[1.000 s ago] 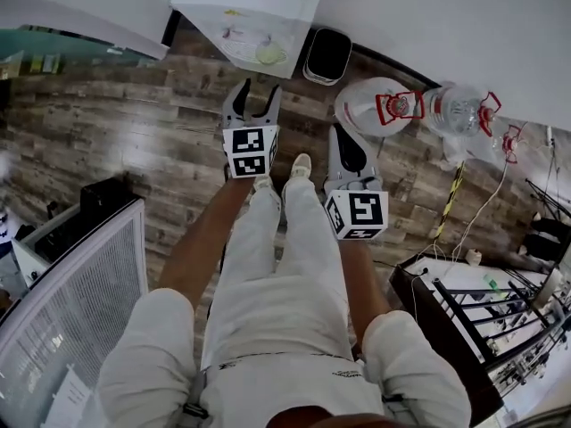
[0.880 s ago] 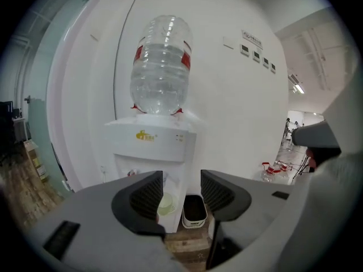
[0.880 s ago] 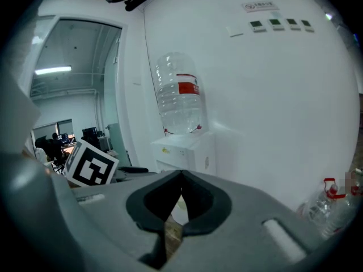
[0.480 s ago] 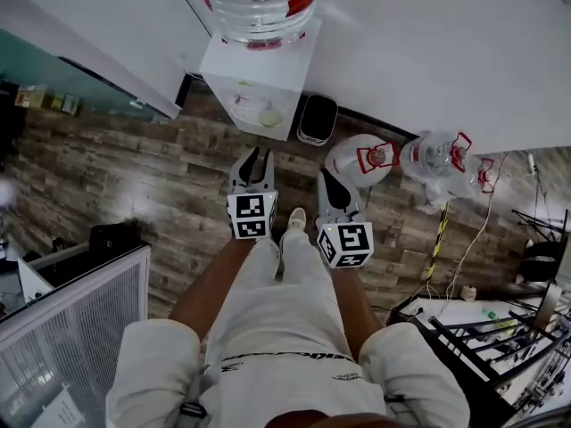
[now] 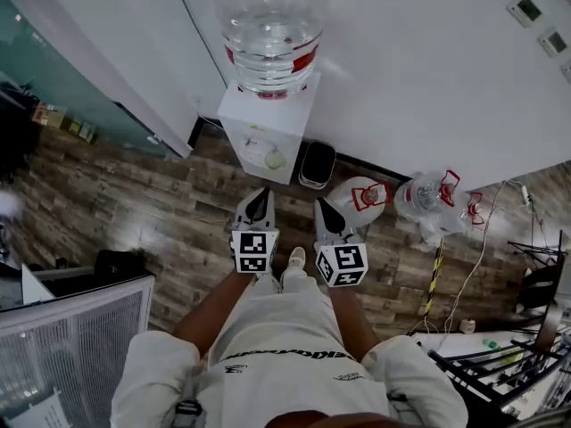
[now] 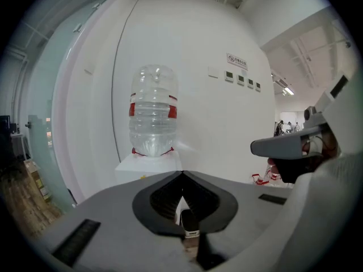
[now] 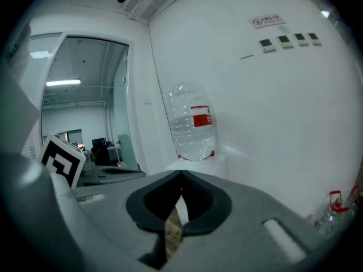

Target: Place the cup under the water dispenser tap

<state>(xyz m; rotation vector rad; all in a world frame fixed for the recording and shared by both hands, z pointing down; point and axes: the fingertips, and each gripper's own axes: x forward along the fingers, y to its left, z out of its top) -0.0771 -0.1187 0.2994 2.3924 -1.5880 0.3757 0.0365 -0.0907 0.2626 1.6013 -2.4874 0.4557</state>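
Observation:
A white water dispenser [image 5: 267, 132] stands against the wall with a clear bottle [image 5: 269, 27] on top. A pale greenish round thing [image 5: 274, 159] sits on its front; I cannot tell whether it is the cup. My left gripper [image 5: 260, 194] is shut and holds nothing, its tip a short way in front of the dispenser. My right gripper [image 5: 318, 205] is beside it, also shut and empty. The left gripper view has the joined tips [image 6: 182, 173] pointing at the dispenser top [image 6: 148, 166] and bottle [image 6: 153, 109]. In the right gripper view the shut jaws [image 7: 181, 173] lie below the bottle [image 7: 194, 123].
A black bin [image 5: 317, 164] stands right of the dispenser. Two spare water bottles [image 5: 366, 196] [image 5: 428, 199] lie on the wooden floor further right. A metal rack [image 5: 500, 364] is at the lower right, a white grilled unit [image 5: 62, 328] at the lower left.
Both grippers have risen, and the view has tilted up so that the dispenser's bottle shows. The left gripper's jaws, open a second ago, have closed.

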